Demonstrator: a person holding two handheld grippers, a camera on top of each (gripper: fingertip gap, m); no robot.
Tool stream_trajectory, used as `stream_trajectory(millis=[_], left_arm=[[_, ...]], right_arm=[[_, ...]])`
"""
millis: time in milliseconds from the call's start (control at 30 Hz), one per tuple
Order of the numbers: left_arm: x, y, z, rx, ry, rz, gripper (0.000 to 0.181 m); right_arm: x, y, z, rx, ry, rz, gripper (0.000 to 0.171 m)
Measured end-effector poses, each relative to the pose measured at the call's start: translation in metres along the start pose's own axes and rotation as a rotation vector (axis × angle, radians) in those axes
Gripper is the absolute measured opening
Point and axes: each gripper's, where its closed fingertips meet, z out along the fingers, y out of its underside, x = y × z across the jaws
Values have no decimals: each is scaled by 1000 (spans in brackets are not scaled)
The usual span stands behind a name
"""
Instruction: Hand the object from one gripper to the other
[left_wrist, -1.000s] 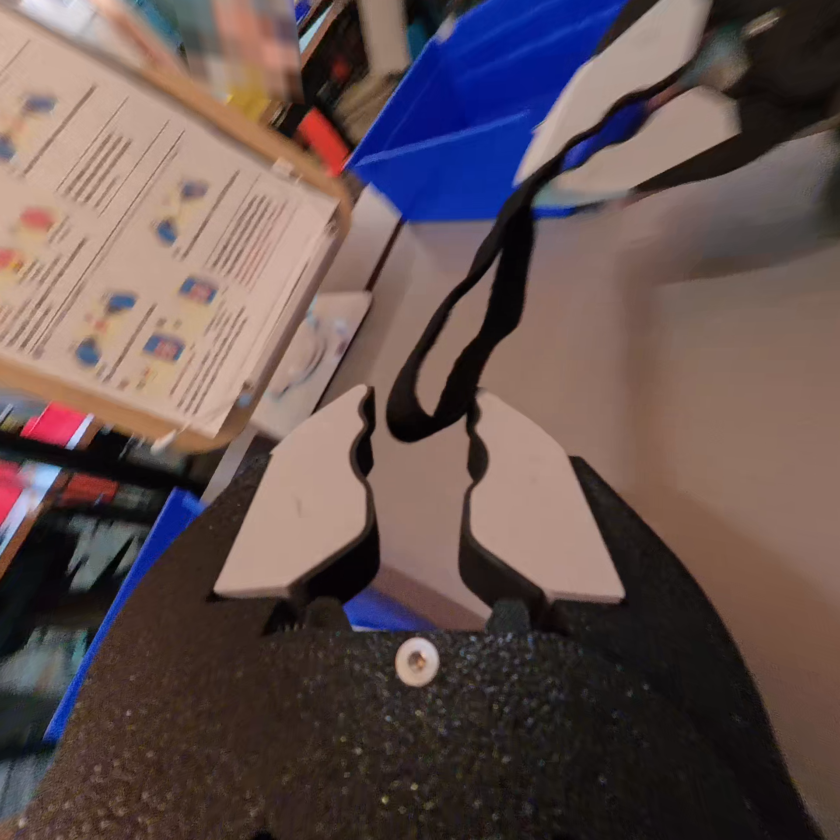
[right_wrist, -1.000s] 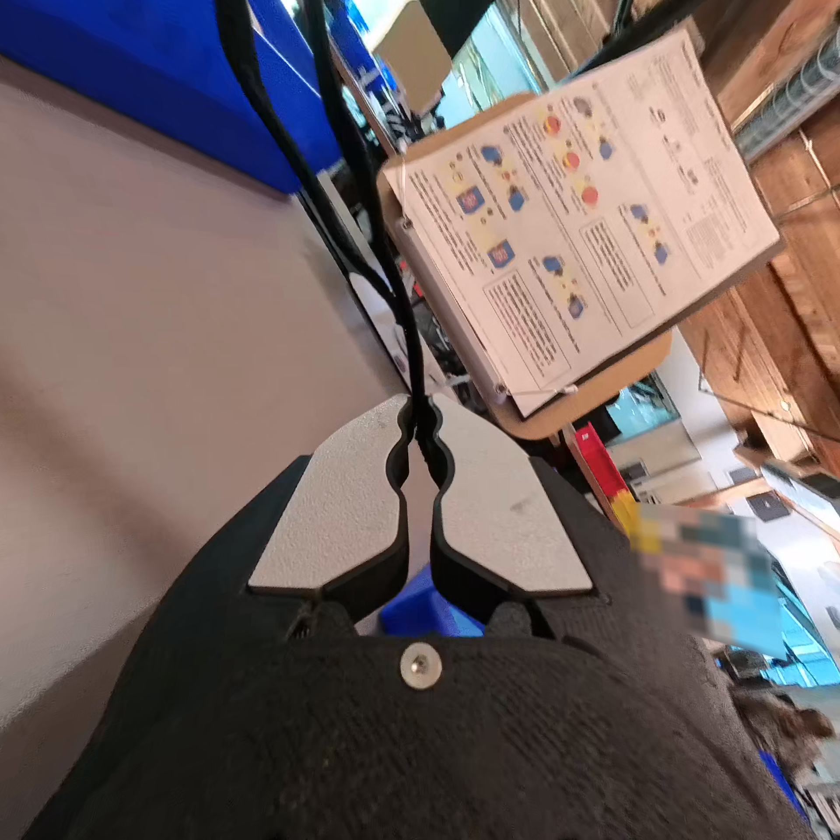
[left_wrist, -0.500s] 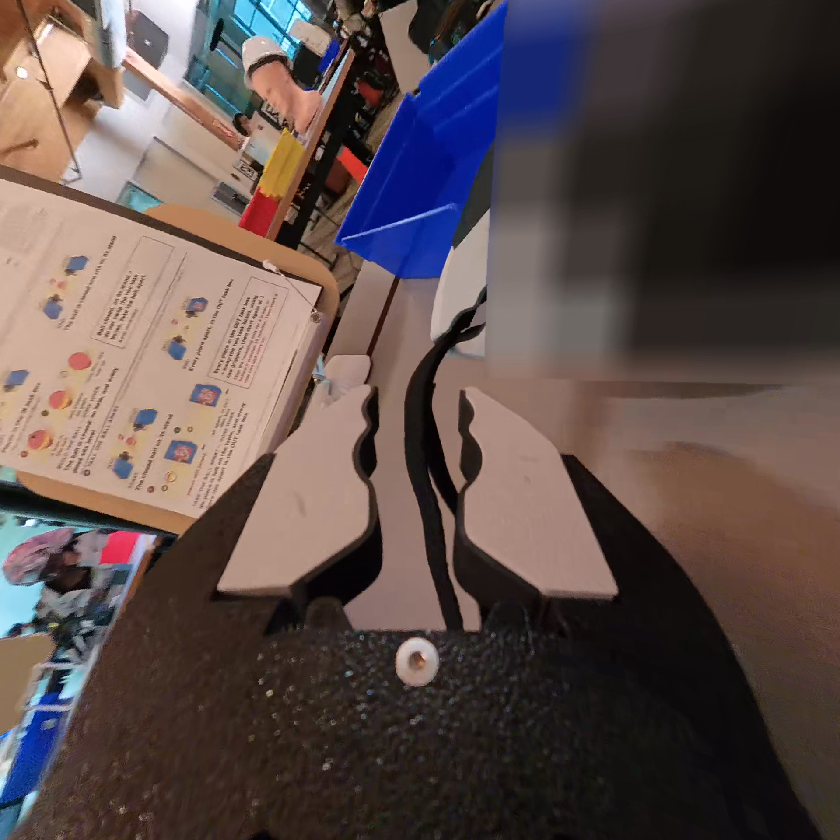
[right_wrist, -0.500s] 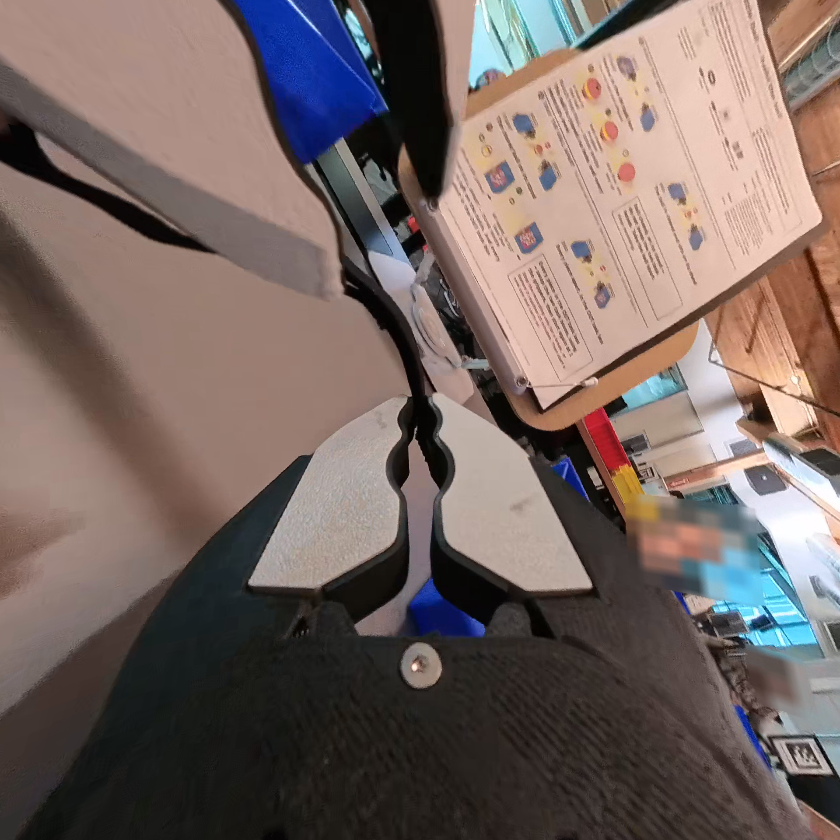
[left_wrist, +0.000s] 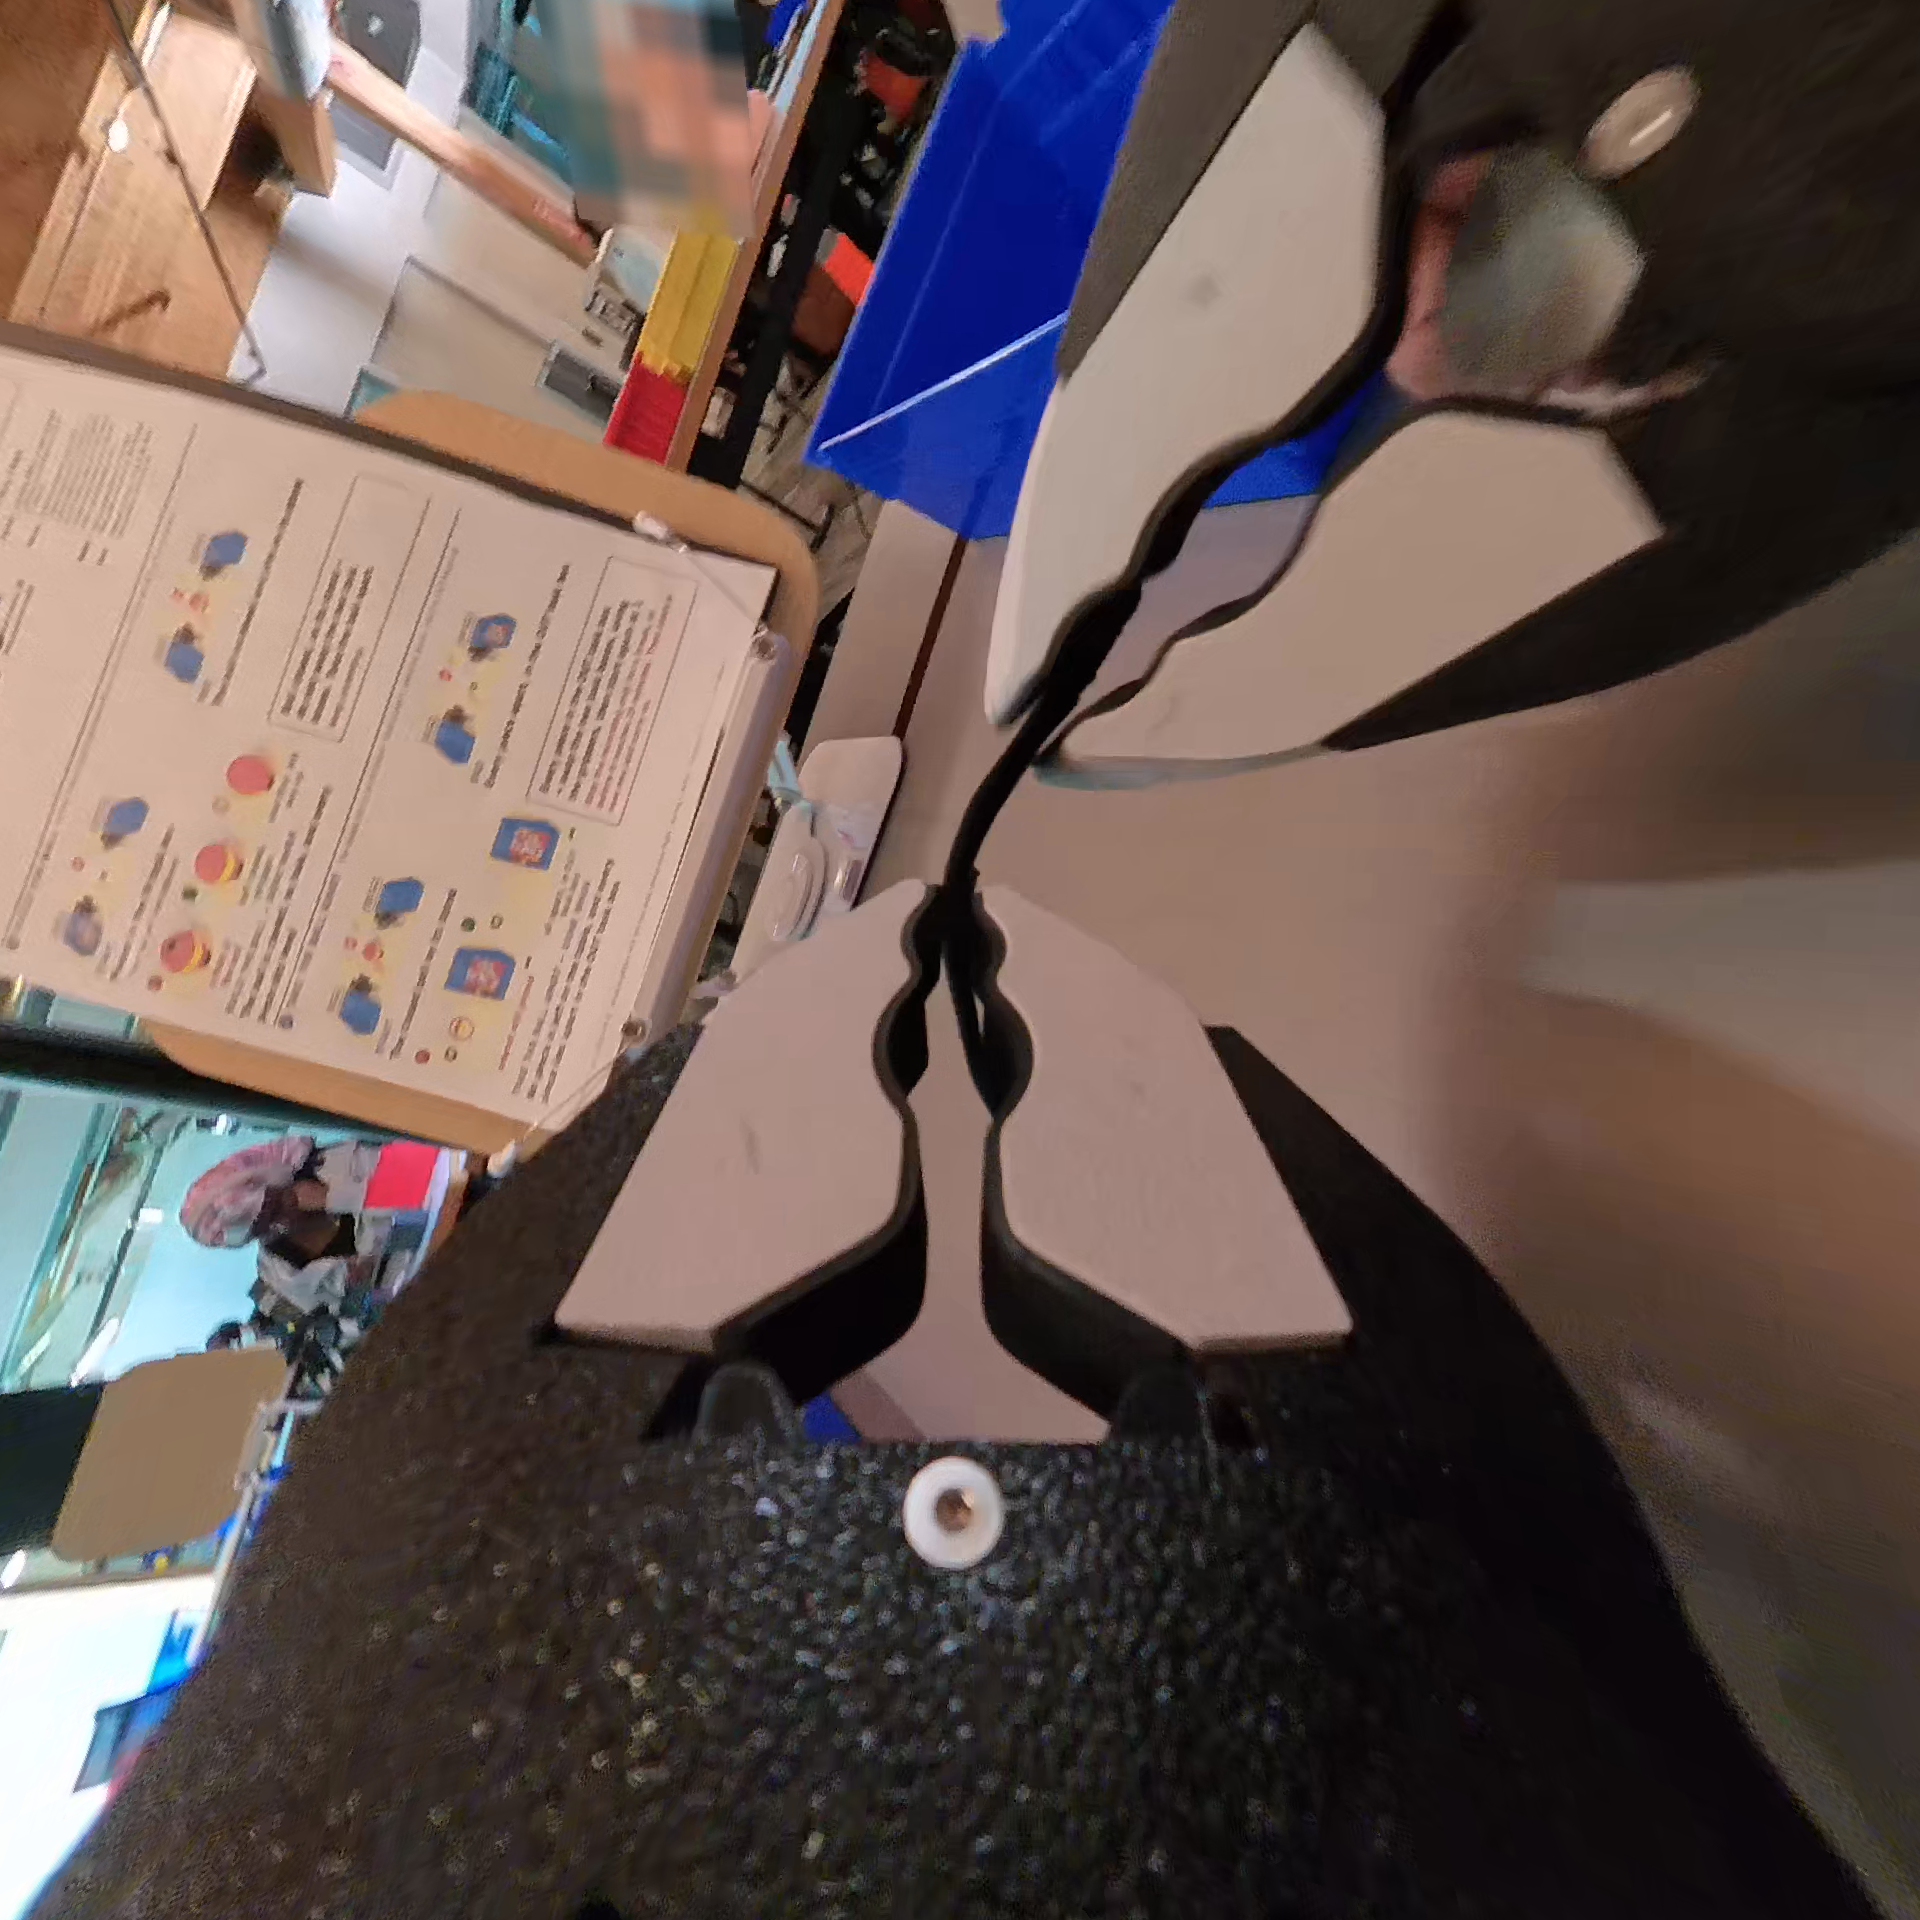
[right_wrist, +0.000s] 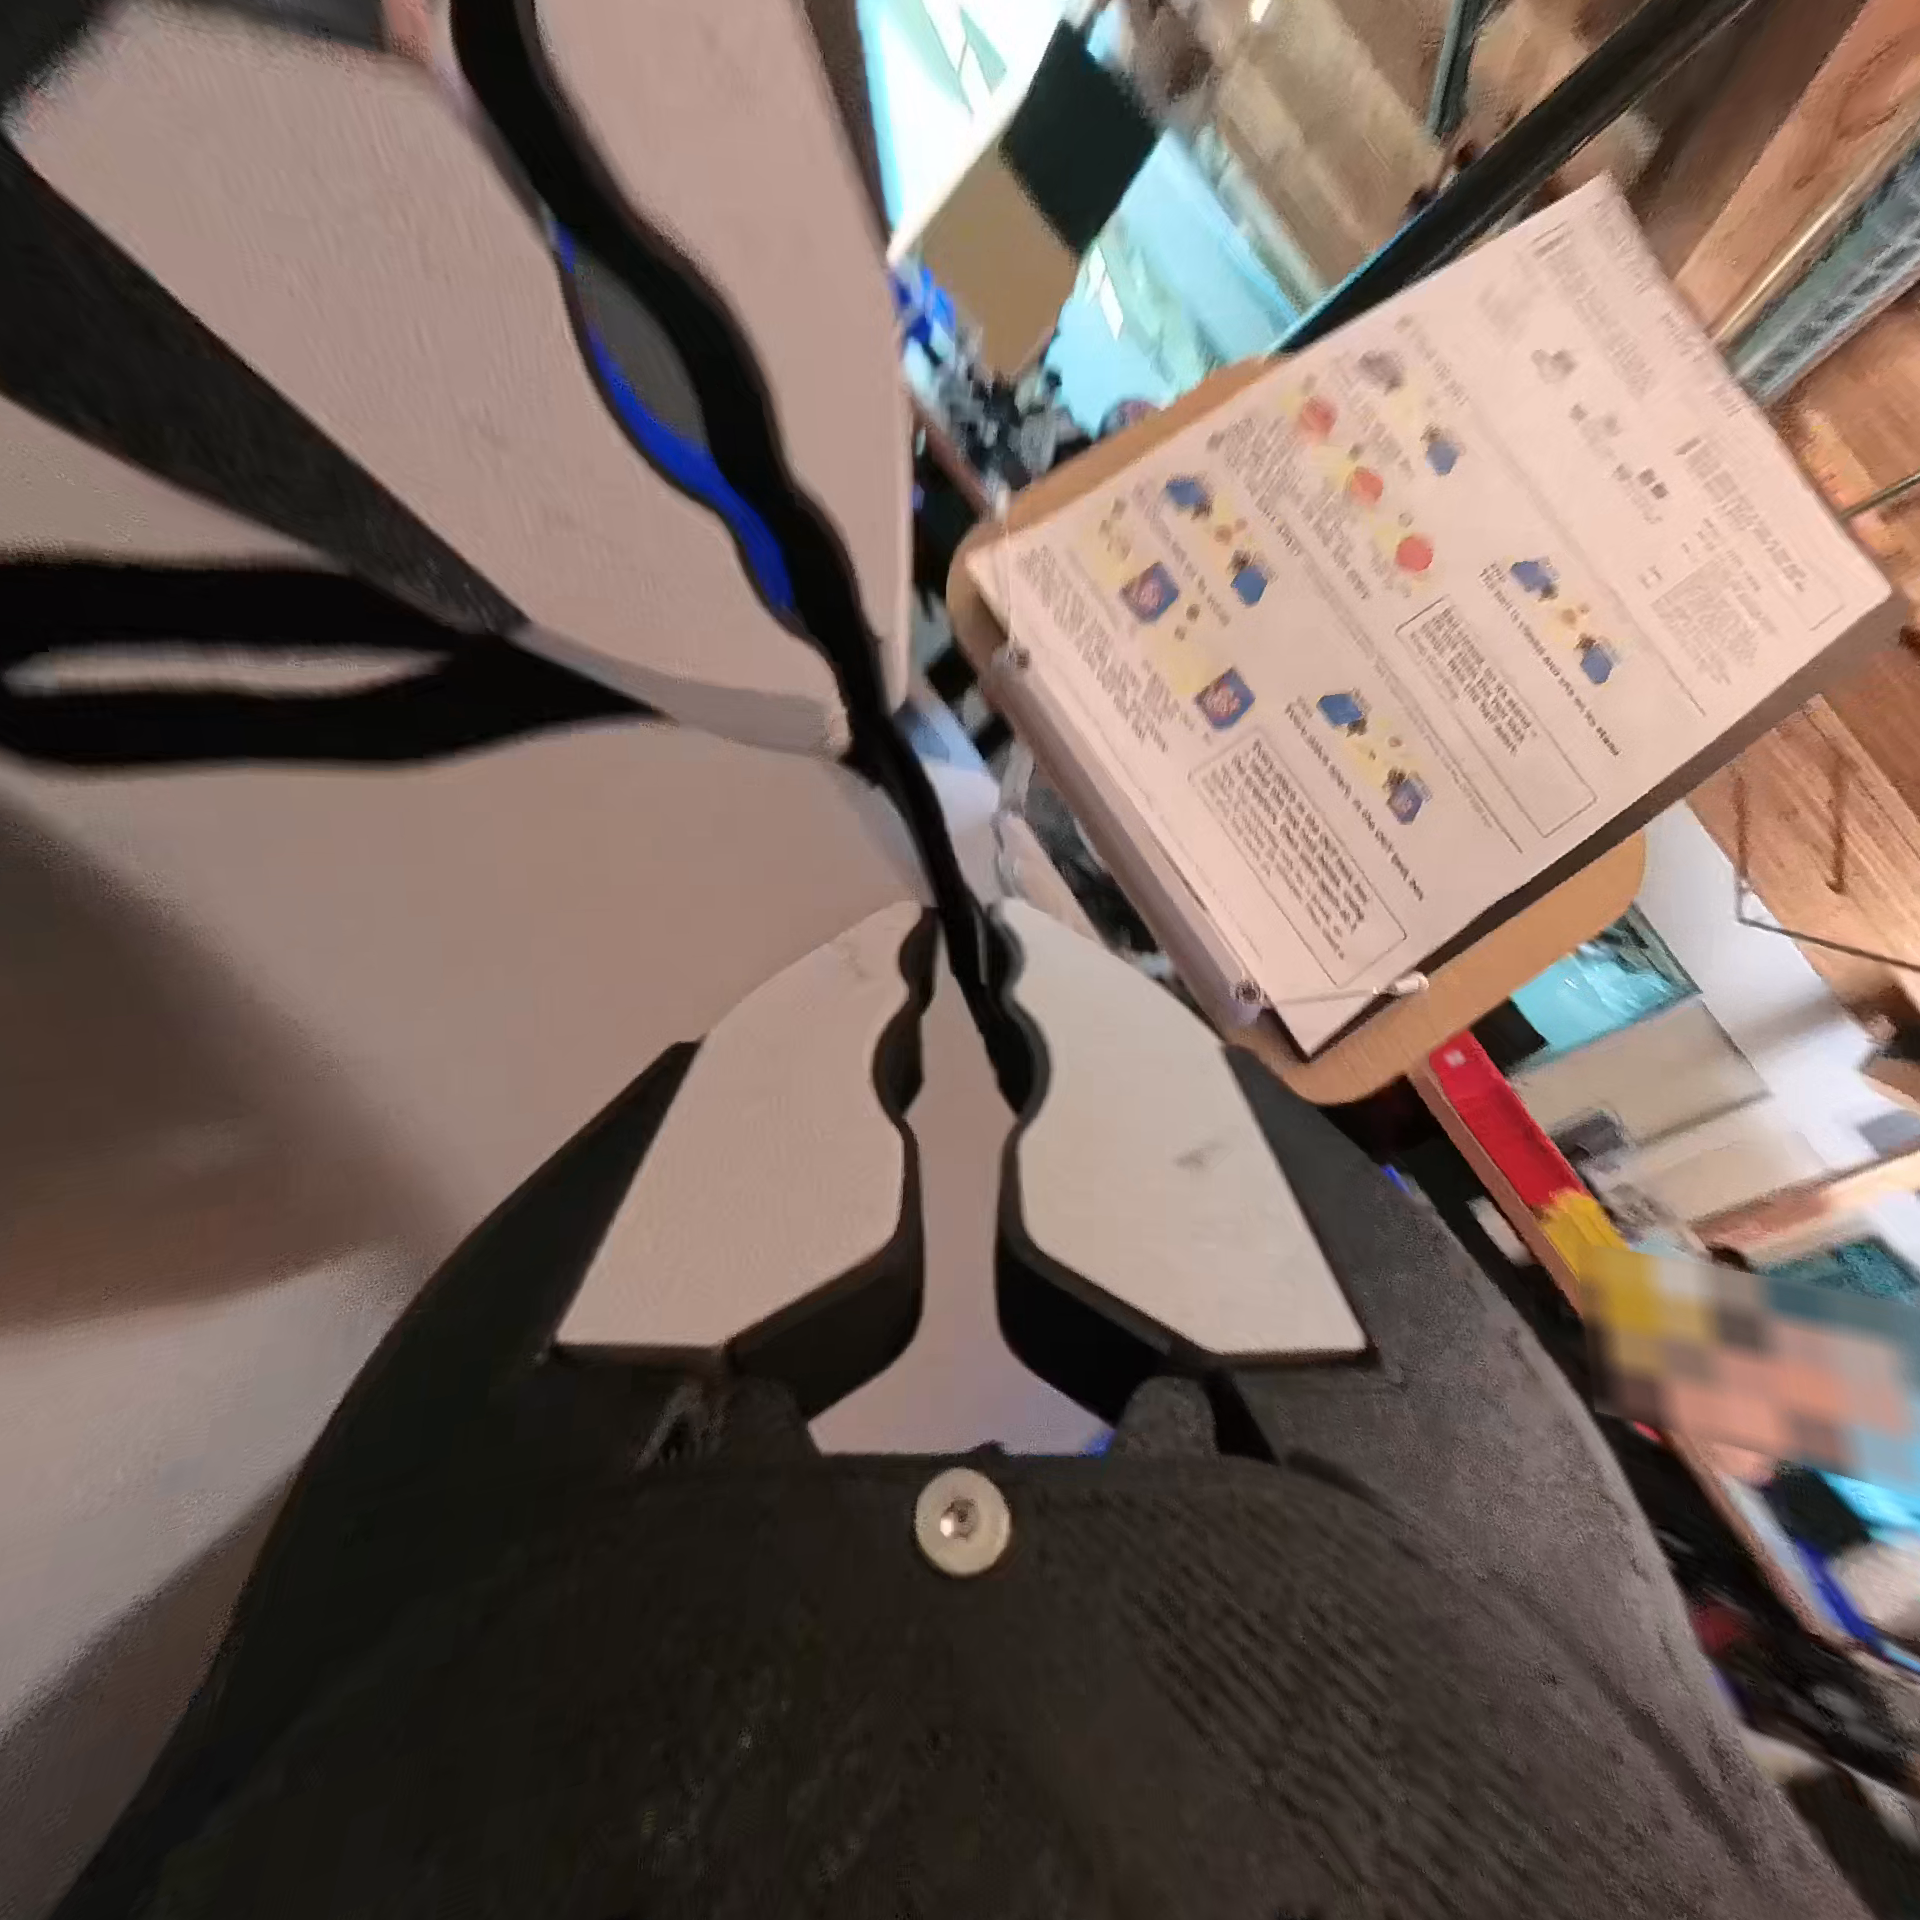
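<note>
A thin black strap (left_wrist: 985, 816) runs taut between my two grippers above the grey table (left_wrist: 1403, 987). My left gripper (left_wrist: 951, 914) is shut on one part of the strap. My right gripper (left_wrist: 1039, 727) faces it from the upper right, tips nearly touching mine, and is also shut on the strap. In the right wrist view, my right gripper (right_wrist: 961, 925) pinches the strap (right_wrist: 904, 800). The left gripper (right_wrist: 862, 727) is close above it at the upper left. A loose loop of the strap (right_wrist: 312, 727) hangs out to the left.
A wooden clipboard with a printed sheet (left_wrist: 364, 748) stands at the table's edge, also in the right wrist view (right_wrist: 1403, 665). A blue bin (left_wrist: 966, 312) sits behind the grippers. Shelves and room clutter lie beyond the table.
My left gripper, open around the strap before, has shut on it. The two grippers have come tip to tip. The right gripper has stayed shut on the strap.
</note>
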Motion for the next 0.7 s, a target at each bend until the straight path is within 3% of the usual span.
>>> stream_trajectory(millis=[33, 167, 233, 333, 433, 533, 700], left_arm=[[-5, 3, 0, -1, -14, -34, 4], [-23, -2, -6, 185, 30, -430, 4], [-34, -16, -17, 396, 101, -641, 4], [-51, -39, -42, 736, 262, -944, 4], [-56, -46, -53, 907, 385, -1127, 4], [-48, -52, -55, 963, 498, -1196, 4], [-34, -61, -53, 950, 561, -1170, 4]], right_arm=[[4, -9, -2, 79, 5, 73, 24], [38, -28, -16, 308, 36, 476, 71], [51, -33, -24, 425, 10, 690, 75], [44, -47, -29, 567, -235, 972, 66], [28, -61, -33, 642, -413, 1087, 50], [7, -68, -30, 612, -481, 1024, 51], [-11, -72, -29, 588, -480, 865, 6]])
